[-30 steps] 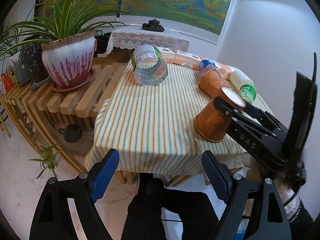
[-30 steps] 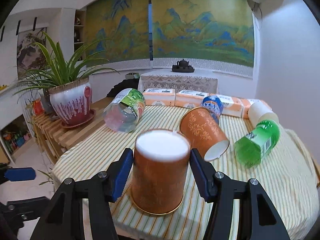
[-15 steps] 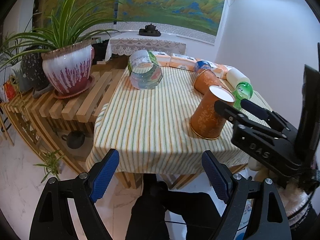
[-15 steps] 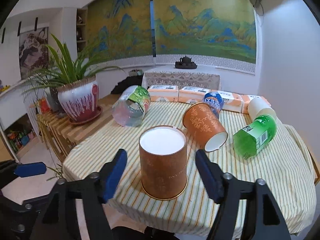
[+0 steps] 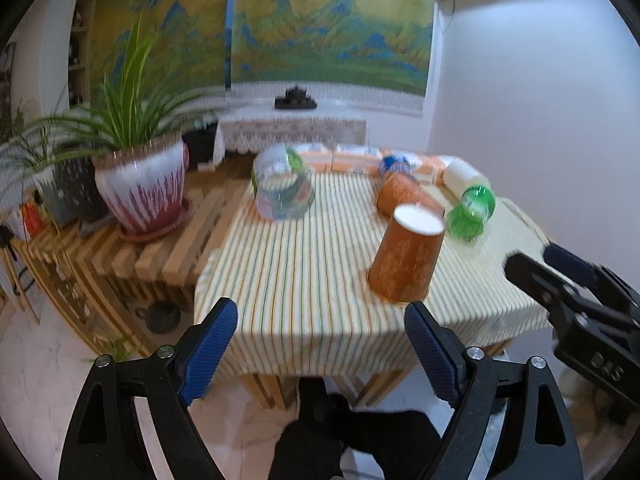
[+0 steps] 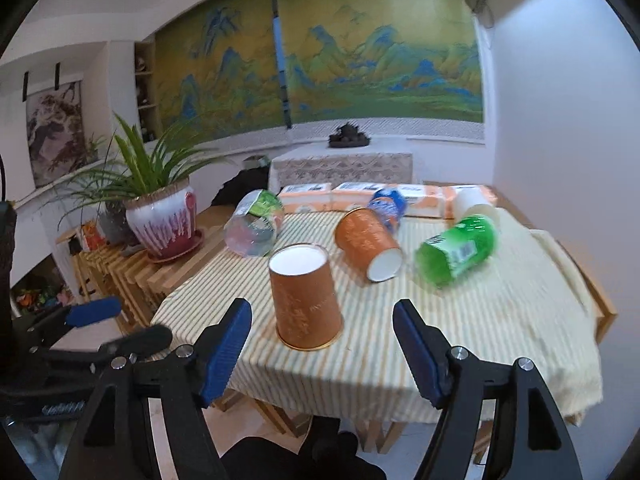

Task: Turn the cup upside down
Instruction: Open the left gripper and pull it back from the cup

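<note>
An orange paper cup (image 6: 306, 300) stands upside down, white base up, near the front edge of the striped tablecloth (image 6: 500, 320); it also shows in the left wrist view (image 5: 406, 258). My right gripper (image 6: 322, 354) is open and empty, drawn back off the front of the table, with the cup ahead between its blue pads. My left gripper (image 5: 320, 354) is open and empty, in front of the table's near edge. The right gripper's body (image 5: 576, 304) shows at the right of the left wrist view.
A second orange cup (image 6: 368, 242) lies on its side behind the first. A green bottle (image 6: 458, 250), a clear plastic bottle (image 6: 254, 228) and orange packets (image 6: 360, 194) lie on the table. A potted plant (image 6: 162, 220) stands on a slatted bench at left.
My right gripper opened, let go of the upside-down cup and pulled back from the table. The left gripper also drew back and tilted upward. The cup stays standing.
</note>
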A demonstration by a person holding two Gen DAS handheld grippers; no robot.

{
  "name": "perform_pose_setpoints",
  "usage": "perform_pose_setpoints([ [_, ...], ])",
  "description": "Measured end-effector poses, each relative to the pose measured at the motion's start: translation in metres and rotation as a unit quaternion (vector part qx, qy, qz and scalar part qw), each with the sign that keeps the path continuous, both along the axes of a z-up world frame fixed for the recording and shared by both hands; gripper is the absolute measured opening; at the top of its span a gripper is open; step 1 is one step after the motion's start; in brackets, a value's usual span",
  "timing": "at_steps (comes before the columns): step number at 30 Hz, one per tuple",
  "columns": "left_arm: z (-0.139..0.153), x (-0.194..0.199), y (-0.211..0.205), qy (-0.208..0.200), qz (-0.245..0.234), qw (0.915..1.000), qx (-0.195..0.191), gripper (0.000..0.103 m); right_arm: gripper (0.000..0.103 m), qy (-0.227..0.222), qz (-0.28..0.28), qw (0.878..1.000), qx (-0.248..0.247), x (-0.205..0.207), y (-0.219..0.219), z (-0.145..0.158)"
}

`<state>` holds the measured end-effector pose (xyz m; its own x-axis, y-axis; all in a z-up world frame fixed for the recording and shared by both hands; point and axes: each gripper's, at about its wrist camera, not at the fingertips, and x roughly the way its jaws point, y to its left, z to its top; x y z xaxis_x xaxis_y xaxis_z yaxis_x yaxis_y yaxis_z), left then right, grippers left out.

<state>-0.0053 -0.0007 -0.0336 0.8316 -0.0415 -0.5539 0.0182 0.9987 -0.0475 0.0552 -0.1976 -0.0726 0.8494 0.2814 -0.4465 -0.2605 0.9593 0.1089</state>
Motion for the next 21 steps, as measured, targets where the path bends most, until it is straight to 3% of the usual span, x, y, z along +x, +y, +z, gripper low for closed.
perform_pose_setpoints([
  [4,0.010,-0.009,-0.008,-0.051,0.007,0.9986,0.008,0.097,0.070,-0.012,-0.028,1.000,0.003,-0.020,-0.013,0.007],
  [12,0.027,-0.025,-0.013,-0.115,0.024,0.9930,0.014,0.103,0.071,-0.018,-0.053,0.998,0.011,-0.040,-0.029,0.015],
  [21,0.027,-0.037,-0.011,-0.124,0.026,0.9917,0.022,0.103,0.082,-0.035,-0.066,0.997,0.011,-0.046,-0.032,0.010],
])
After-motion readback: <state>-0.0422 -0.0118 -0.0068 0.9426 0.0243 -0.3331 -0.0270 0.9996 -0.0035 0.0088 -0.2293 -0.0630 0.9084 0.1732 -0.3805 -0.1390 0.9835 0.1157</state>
